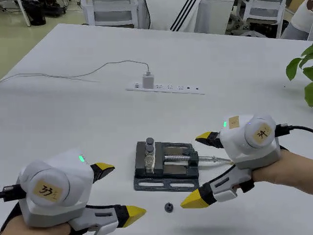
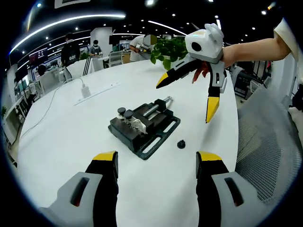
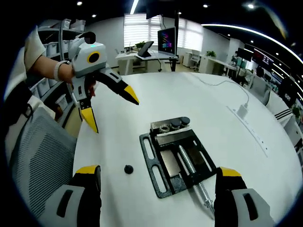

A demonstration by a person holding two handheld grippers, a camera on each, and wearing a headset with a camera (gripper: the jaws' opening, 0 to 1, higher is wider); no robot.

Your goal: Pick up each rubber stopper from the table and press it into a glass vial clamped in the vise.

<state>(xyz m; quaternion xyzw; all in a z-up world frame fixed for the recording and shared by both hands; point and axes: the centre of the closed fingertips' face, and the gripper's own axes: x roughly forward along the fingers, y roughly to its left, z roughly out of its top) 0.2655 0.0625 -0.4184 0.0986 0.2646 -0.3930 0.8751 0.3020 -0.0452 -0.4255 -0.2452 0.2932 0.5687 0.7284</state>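
A black vise point(image 1: 166, 169) point(image 2: 144, 127) point(image 3: 175, 158) sits on the white table point(image 1: 73, 112) and clamps a short row of glass vials point(image 1: 149, 155). Two vials carry dark stoppers point(image 3: 180, 122); the third vial point(image 3: 164, 127) is uncapped. One loose black rubber stopper point(image 1: 168, 207) point(image 2: 181, 144) point(image 3: 128, 169) lies on the table just in front of the vise. My left gripper point(image 1: 120, 191) point(image 2: 157, 158) point(image 3: 112, 111) is open and empty, left of the vise. My right gripper point(image 1: 196, 168) point(image 2: 187, 97) point(image 3: 158, 171) hovers open and empty to the vise's right, above its screw handle.
A white power strip point(image 1: 168, 88) with a plugged charger point(image 1: 148, 80) and its cable lies farther back on the table. Green plant leaves point(image 1: 303, 73) reach in at the right edge. A mesh chair point(image 2: 270, 142) point(image 3: 33, 156) stands by the table's near side.
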